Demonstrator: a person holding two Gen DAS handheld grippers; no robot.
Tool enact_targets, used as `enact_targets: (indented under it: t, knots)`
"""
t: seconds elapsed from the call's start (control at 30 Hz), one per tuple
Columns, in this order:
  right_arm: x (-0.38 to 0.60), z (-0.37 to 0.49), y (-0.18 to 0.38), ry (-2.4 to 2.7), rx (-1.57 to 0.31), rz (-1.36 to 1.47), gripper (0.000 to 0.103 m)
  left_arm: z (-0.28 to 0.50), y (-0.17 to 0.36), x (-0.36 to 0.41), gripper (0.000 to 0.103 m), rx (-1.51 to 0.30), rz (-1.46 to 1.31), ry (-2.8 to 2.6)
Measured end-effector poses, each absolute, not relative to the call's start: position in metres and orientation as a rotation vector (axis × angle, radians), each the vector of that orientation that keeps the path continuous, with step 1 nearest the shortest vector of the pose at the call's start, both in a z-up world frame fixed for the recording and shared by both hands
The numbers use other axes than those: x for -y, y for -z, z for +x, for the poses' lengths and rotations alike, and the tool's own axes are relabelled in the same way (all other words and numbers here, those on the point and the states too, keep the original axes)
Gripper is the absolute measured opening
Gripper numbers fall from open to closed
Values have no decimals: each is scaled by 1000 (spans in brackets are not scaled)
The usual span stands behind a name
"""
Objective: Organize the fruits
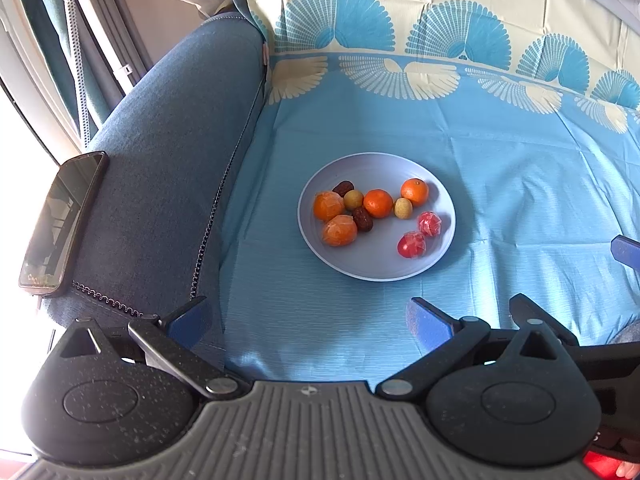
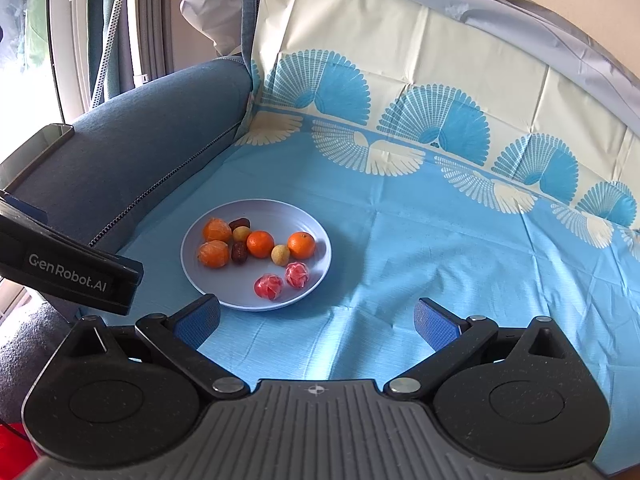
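Note:
A pale blue plate (image 1: 434, 258) (image 2: 248, 212) lies on the blue cloth. On it are two bare oranges (image 1: 378, 203) (image 2: 260, 243), two wrapped oranges (image 1: 339, 230) (image 2: 213, 254), two dark dates (image 1: 362, 218) (image 2: 239, 252), two small yellowish fruits (image 1: 403, 208) (image 2: 280, 255) and two red wrapped fruits (image 1: 411, 244) (image 2: 268, 287). My left gripper (image 1: 308, 320) is open and empty, short of the plate. My right gripper (image 2: 318, 320) is open and empty, to the right of the plate's near rim. The left gripper's body (image 2: 68, 272) shows at the left of the right wrist view.
A blue sofa armrest (image 1: 168, 168) (image 2: 132, 152) runs along the left, with a phone (image 1: 60, 220) lying on it. The patterned cloth (image 1: 520, 184) (image 2: 440, 240) covers the seat and climbs the backrest. A window and curtains stand far left.

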State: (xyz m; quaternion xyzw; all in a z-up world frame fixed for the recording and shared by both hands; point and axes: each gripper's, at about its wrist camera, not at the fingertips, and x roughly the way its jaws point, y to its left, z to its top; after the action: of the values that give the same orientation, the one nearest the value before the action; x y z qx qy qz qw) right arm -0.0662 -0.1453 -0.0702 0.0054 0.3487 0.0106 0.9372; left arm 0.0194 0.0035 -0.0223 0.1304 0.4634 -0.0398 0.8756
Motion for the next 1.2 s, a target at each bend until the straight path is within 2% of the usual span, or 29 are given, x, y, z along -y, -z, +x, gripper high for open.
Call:
enact_targets:
  t: [1.2]
  knots:
    - [144, -66, 69, -23, -714, 10, 102, 19, 24, -2, 103, -971, 280, 69]
